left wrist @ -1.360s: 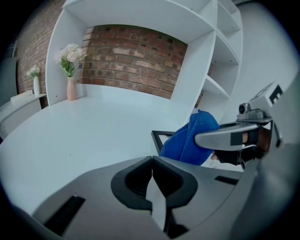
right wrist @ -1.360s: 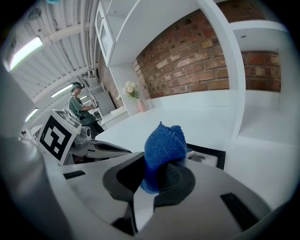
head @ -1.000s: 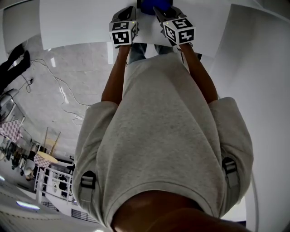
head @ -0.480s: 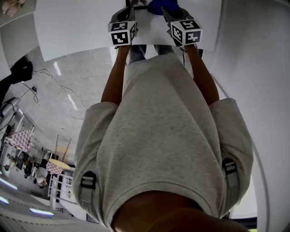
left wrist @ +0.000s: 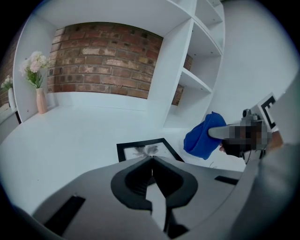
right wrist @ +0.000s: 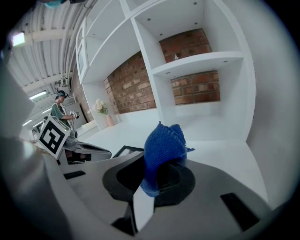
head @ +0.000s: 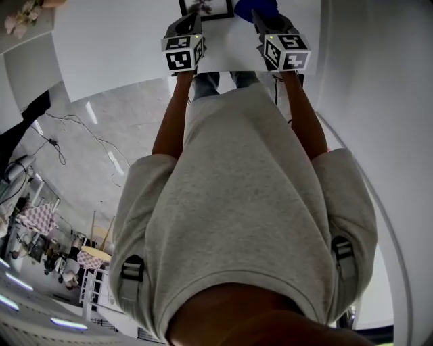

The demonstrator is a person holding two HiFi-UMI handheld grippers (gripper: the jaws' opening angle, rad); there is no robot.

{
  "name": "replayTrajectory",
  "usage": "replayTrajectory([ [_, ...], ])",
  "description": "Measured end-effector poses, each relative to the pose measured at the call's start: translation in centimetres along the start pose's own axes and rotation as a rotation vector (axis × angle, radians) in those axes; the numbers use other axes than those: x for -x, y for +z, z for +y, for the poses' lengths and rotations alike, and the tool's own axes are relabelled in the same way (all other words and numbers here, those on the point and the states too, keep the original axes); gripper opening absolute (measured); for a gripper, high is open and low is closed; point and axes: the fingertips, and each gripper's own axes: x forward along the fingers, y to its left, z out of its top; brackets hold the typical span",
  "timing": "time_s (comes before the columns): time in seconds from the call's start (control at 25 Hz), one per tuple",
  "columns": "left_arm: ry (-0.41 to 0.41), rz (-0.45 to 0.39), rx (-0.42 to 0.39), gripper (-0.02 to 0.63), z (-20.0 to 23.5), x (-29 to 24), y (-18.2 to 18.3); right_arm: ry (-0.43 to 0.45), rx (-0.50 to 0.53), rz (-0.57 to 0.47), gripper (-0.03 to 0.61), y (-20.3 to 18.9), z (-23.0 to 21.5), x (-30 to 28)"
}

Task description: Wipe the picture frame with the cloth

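Observation:
A black picture frame with a white mat lies flat on the white counter, just beyond my left gripper. That gripper is shut with nothing in it. To the frame's right, above the counter, my right gripper is shut on a bunched blue cloth. The cloth hangs clear of the frame. In the head view the frame and cloth sit at the top edge, past the left gripper and the right gripper.
A pink vase of pale flowers stands at the counter's far left by the brick back wall. White shelf compartments rise at the right. A person stands far off behind the left gripper.
The picture frame has come into the head view at the top. My right gripper with the cloth has shifted right, away from the left gripper.

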Motion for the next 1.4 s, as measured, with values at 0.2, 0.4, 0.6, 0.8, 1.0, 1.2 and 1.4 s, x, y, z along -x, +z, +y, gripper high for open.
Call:
replayTrajectory([
  [0.2,0.014,-0.048,0.006,0.017,0.8,1.1,1.9,0.024,0.022,-0.06,0.058,3.4,1.8,-0.4],
  [0.4,0.048,-0.119,-0.001,0.017,2.5,3.0,5.1,0.076,0.078,-0.112,0.058,7.0,4.4,-1.6],
  [0.6,0.074,-0.17,-0.003,0.017,3.6,6.2,7.7,0.114,0.127,-0.15,0.058,10.4,7.4,-0.9],
  [0.8,0.087,-0.238,0.008,0.017,5.7,7.9,9.8,0.148,0.172,-0.218,0.058,13.8,9.5,-1.6],
  [1.0,0.088,-0.279,0.001,0.017,6.3,9.6,11.3,0.161,0.218,-0.281,0.058,16.8,11.2,-1.0],
  [1.2,0.115,-0.34,0.0,0.017,7.3,12.1,14.0,0.178,0.23,-0.319,0.058,18.9,12.5,-0.2],
  [1.4,0.123,-0.412,-0.008,0.017,7.6,14.3,17.6,0.187,0.242,-0.351,0.057,21.1,13.1,0.2],
])
